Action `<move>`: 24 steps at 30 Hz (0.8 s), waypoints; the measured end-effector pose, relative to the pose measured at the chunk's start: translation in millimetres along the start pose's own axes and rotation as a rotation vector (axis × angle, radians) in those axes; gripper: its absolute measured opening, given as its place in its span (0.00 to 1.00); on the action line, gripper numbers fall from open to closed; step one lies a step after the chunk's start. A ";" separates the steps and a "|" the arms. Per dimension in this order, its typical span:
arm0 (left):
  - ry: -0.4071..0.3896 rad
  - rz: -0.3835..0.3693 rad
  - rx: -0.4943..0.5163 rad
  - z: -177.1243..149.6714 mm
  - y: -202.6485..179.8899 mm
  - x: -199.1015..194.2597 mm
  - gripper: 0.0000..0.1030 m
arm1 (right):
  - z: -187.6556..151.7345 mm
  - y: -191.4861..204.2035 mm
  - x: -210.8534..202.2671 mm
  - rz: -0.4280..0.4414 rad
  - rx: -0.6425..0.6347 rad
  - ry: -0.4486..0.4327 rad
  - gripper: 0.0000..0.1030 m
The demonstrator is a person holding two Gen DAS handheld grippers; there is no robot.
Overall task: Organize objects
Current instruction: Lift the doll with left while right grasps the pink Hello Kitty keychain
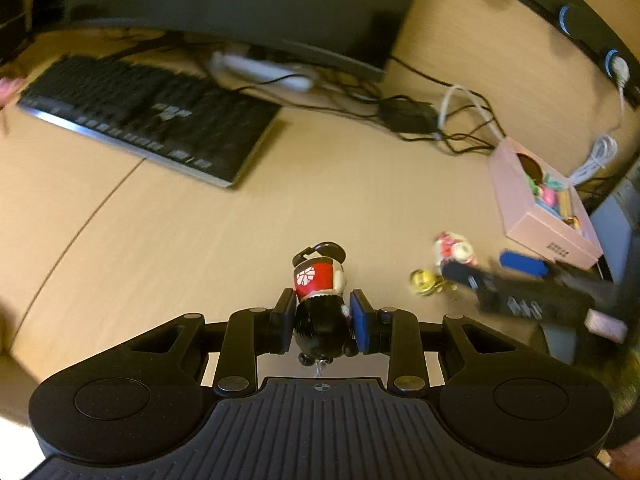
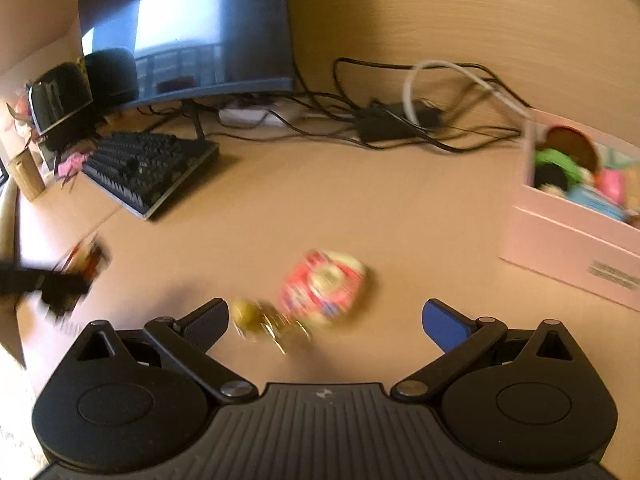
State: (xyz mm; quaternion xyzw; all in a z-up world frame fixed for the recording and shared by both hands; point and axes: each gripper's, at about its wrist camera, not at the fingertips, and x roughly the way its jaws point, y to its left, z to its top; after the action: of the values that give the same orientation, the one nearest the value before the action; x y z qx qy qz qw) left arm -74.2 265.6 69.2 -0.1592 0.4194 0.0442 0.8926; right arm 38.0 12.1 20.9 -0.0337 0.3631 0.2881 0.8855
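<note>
My left gripper (image 1: 324, 316) is shut on a small doll figure (image 1: 320, 280) with black hair and a red robe, held above the wooden desk. My right gripper (image 2: 326, 320) is open and empty, low over the desk, with a red-and-white figure (image 2: 324, 286) and a yellow keychain charm (image 2: 248, 314) lying between its fingers. The same figure (image 1: 452, 250) and charm (image 1: 422, 280) show in the left wrist view, beside the blurred right gripper (image 1: 516, 276). A pink box (image 2: 576, 240) holding several toys stands at the right.
A black keyboard (image 1: 152, 116) lies at the left in front of a monitor (image 2: 192, 36). A tangle of cables and a black adapter (image 2: 384, 124) lie at the back. The pink box (image 1: 540, 208) sits near the desk's right edge.
</note>
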 end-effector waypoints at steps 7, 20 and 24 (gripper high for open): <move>0.004 -0.038 -0.019 1.3 20.0 2.9 0.32 | 5.2 4.4 15.0 -0.166 -0.213 0.016 0.96; 0.043 -0.219 0.050 9.3 -11.6 32.5 0.32 | 9.5 -24.7 -11.7 -0.225 0.090 0.006 0.93; 0.041 -0.199 0.079 14.2 -9.0 29.6 0.32 | -0.2 3.8 14.9 -0.246 0.167 -0.007 0.93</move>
State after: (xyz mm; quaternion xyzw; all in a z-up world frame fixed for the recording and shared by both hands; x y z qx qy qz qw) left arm -42.8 260.0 57.3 -0.1657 0.4212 -0.0646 0.8894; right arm 44.3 22.5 11.5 -0.0031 0.3758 0.1461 0.9151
